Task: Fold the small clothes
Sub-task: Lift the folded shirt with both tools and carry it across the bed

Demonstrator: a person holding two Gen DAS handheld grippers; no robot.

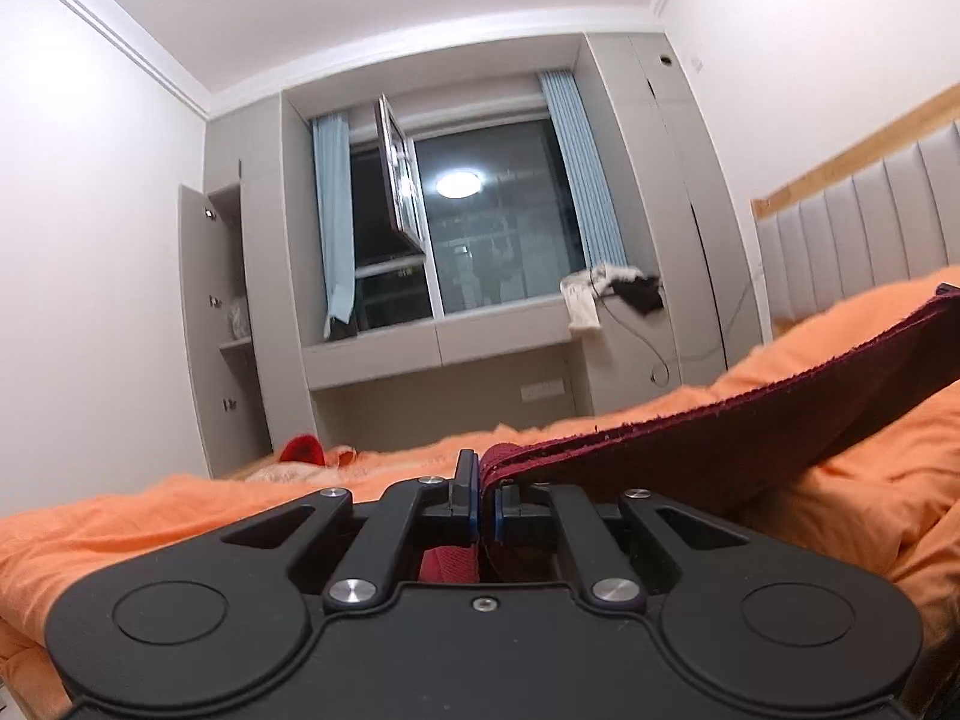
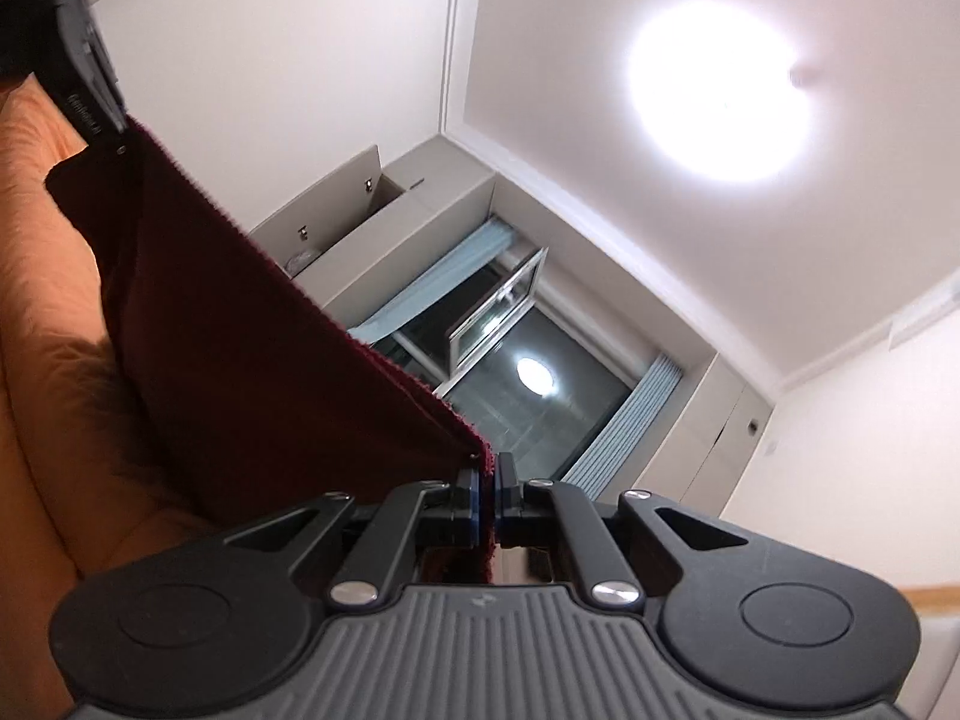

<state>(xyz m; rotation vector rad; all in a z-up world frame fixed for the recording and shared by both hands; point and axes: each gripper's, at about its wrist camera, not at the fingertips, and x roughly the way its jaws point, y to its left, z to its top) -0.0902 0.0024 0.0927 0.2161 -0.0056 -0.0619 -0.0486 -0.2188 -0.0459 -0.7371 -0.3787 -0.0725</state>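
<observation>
Left tongs (image 1: 483, 480) and right tongs (image 2: 487, 480) each clamp an edge of the maroon cloth (image 1: 750, 426), stretched above the orange bedding (image 1: 180, 516).

The only lettering shows in the right wrist view, printed along the grey finger of the left gripper (image 2: 96, 114) at the upper left; it is too blurred and small to read, perhaps a brand name.

Bed (image 1: 870, 516) with orange cover, red item (image 1: 303, 450) lying on it
</observation>
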